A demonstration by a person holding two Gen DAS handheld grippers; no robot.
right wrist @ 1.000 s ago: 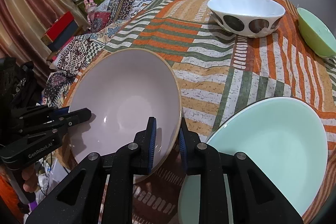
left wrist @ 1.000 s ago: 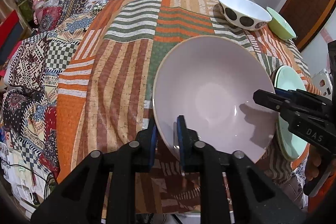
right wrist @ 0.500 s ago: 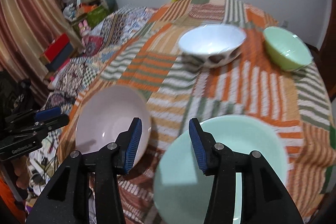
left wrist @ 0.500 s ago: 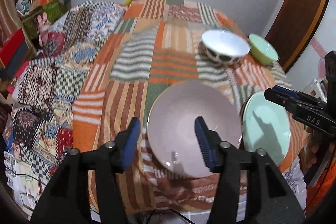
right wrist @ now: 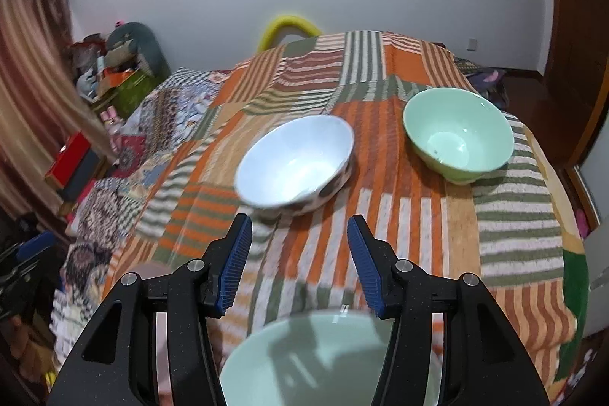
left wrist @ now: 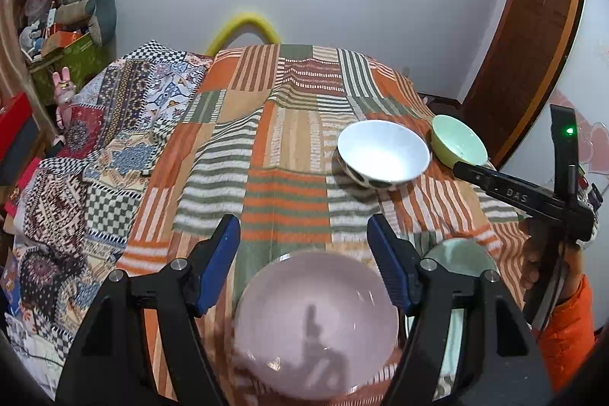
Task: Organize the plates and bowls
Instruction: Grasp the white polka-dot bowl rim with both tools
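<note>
A pale pink plate (left wrist: 316, 326) lies on the striped cloth at the near edge. My left gripper (left wrist: 304, 261) hangs above it, jaws still opening, nothing between them. Right of it lies a mint green plate (left wrist: 456, 253), seen also in the right wrist view, mint plate (right wrist: 304, 360), below my right gripper (right wrist: 298, 265), whose jaws are opening and hold nothing. Farther back stand a white bowl with dark spots (right wrist: 295, 164) and a mint green bowl (right wrist: 456, 136). In the left wrist view, white bowl (left wrist: 382, 155) and green bowl (left wrist: 458, 141) sit at right.
A striped patchwork cloth (left wrist: 289, 147) covers the table. A patterned quilt (left wrist: 95, 155) lies to the left. Cluttered boxes and toys (left wrist: 64, 21) stand in the far left corner. A wooden door (left wrist: 533, 56) is at right. A hand in an orange sleeve (left wrist: 567, 322) holds the other gripper.
Both grippers let go of the pink plate's rim, opened wide and rose back from the table. The right gripper swung right, over the mint plate, toward the two bowls.
</note>
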